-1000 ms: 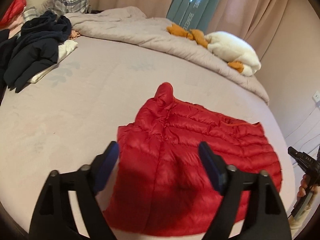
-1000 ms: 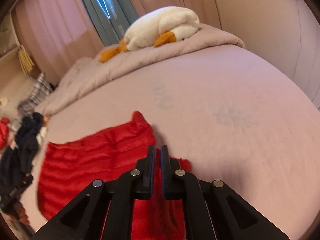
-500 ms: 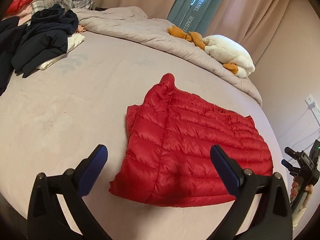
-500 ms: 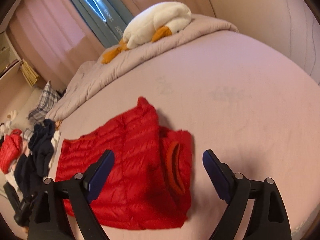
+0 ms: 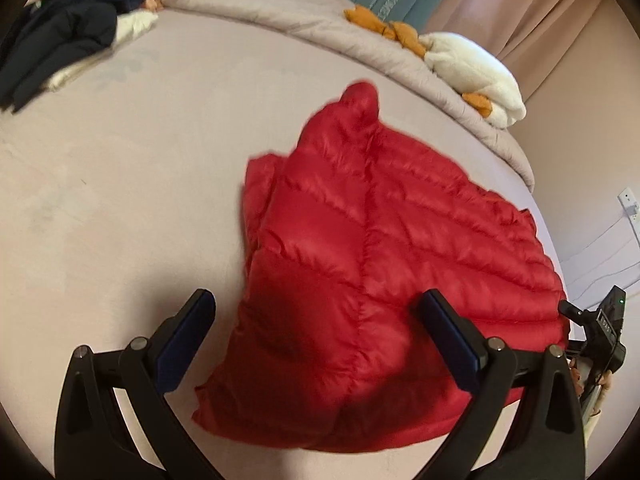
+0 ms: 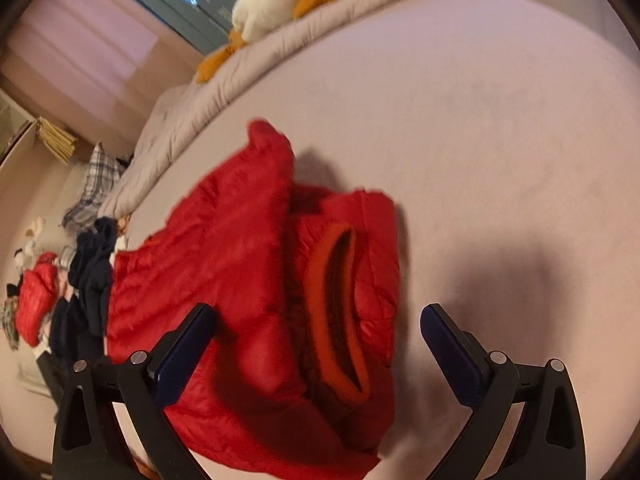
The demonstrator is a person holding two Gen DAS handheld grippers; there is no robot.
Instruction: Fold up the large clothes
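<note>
The left gripper [image 5: 316,324] has its jaws spread wide with nothing gripped, hanging over the near left part of the red puffer jacket [image 5: 384,264]. The right gripper [image 6: 318,338], whose jaws have just been opening, also stands wide and grips nothing; the jacket's orange-trimmed collar [image 6: 340,312] lies between its fingers, below them. The jacket lies folded on the pale bed [image 5: 120,200]. Farther off lie dark clothes [image 5: 68,36] and a white plush duck [image 5: 476,68]

bare bed sheet [image 5: 120,200] left of red jacket [image 5: 360,260], dark clothes pile [image 5: 60,40] far corner
</note>
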